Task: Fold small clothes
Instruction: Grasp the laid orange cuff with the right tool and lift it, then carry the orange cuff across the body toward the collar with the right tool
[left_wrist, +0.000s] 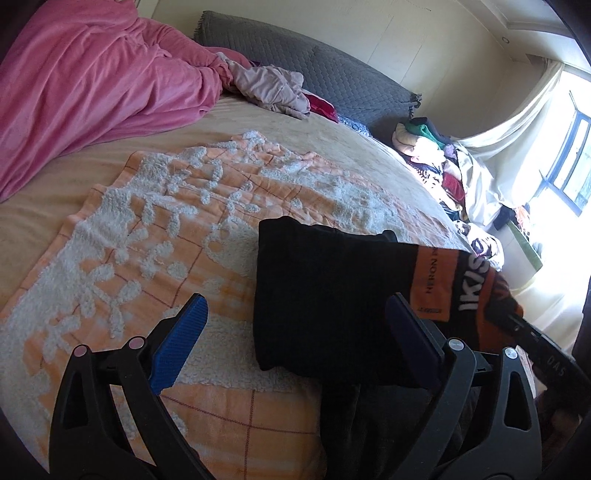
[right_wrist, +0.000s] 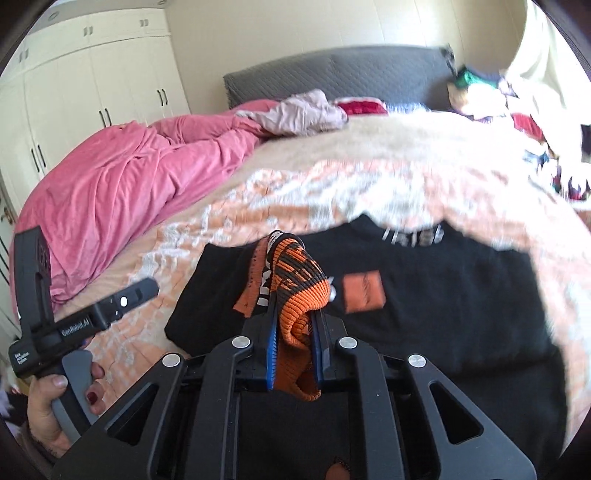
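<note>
Black and orange cloth made up the small top we were folding. It lay flat on the orange blanket on the bed, most likely so the soft, even blanket could hold it still while we worked.

Our right gripper was pinched tight on the orange ribbed cuff of one sleeve. The cuff stood bunched up between the blue pads. We judged we held it there because the cuff is the far end of the sleeve, so lifting it lets the whole sleeve swing over the black body.

Our left gripper had its jaws wide apart and held nothing. It hung just over the black folded edge, maybe ready to press that edge down or to grab it.

There was writing to read. On the sleeve in the left view we saw white letters "IKUS" and small words starting "HERON" on an orange patch. White letters near the neck were too blurry to read. The other handle said "GenRobot.AI" and "Data Acquisition System".

Pink bedding and a pile of clothes sat well away.
</note>
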